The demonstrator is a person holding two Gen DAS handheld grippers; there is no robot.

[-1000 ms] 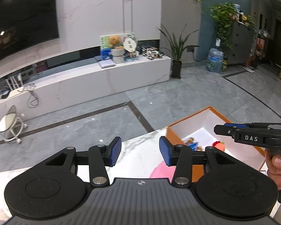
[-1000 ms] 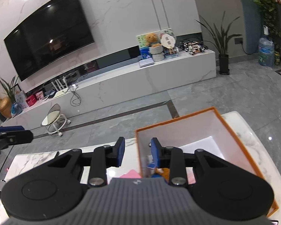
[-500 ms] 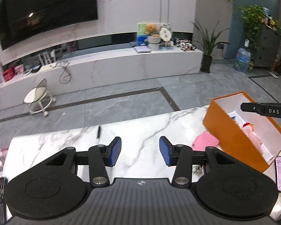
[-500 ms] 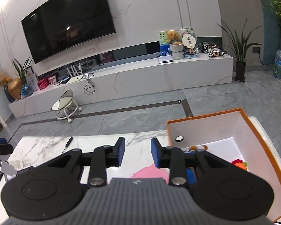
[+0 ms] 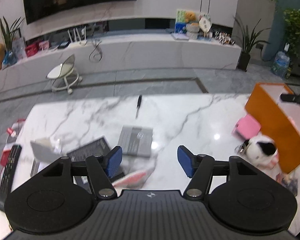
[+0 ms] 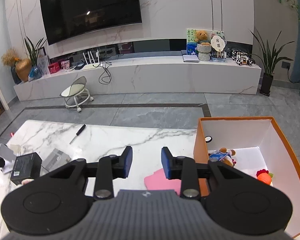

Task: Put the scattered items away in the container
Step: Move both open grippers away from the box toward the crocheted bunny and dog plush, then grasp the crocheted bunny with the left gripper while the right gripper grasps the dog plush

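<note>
Left tongs (image 5: 150,161): just widened, empty, above grey box (image 5: 136,143) on desk (image 5: 186,120). Right tongs (image 6: 146,165): narrowly apart, empty, beside orange container (image 6: 200,140).

The plush toy (image 5: 262,150) beside the orange box (image 5: 278,124) is motion-blurred — its lower part hidden.
</note>
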